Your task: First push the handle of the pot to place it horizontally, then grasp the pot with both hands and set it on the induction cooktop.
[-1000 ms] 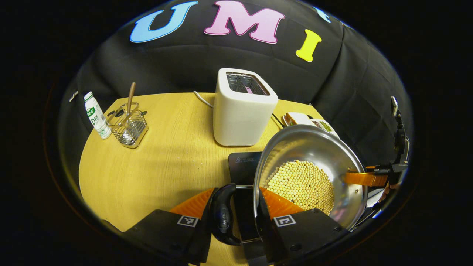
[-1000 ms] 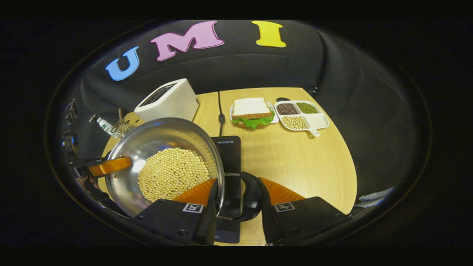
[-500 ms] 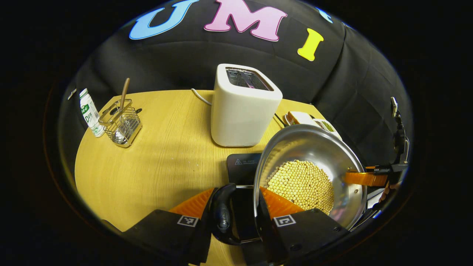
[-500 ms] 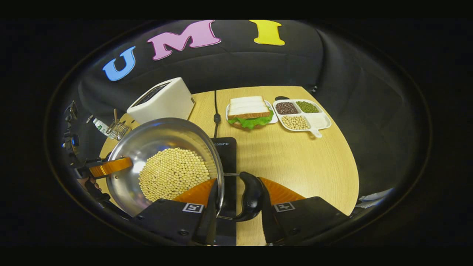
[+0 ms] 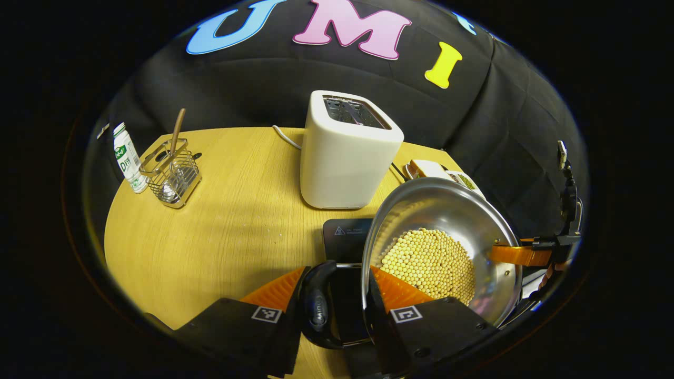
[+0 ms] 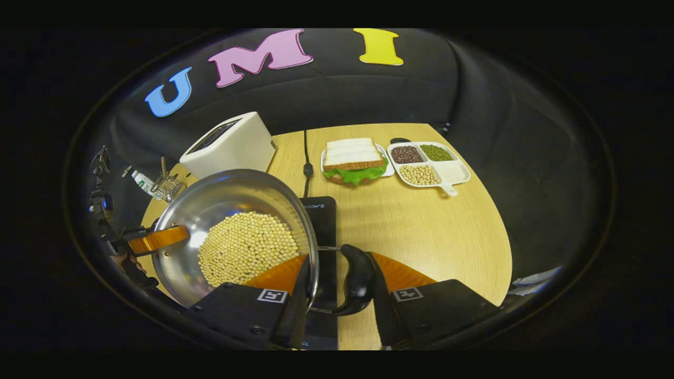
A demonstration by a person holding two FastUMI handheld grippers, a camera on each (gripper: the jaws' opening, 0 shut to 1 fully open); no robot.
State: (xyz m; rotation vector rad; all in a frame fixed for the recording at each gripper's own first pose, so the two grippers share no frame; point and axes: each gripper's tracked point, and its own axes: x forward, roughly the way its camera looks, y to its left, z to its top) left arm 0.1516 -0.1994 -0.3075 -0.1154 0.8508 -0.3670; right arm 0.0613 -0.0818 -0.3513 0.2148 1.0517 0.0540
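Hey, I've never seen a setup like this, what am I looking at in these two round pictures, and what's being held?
There is no robot here: a person holds a two-finger gripper in each hand, and a fisheye camera rides on each one, looking along its fingers. One picture is the left gripper view, the other the right gripper view.

The left gripper and the right gripper each straddle the rim and a black side handle of a steel pot of yellow beans, over a black induction cooktop.

On the wooden table stand a white toaster, a wire basket and a bottle. In the right gripper view there is also a sandwich and a divided tray of beans.
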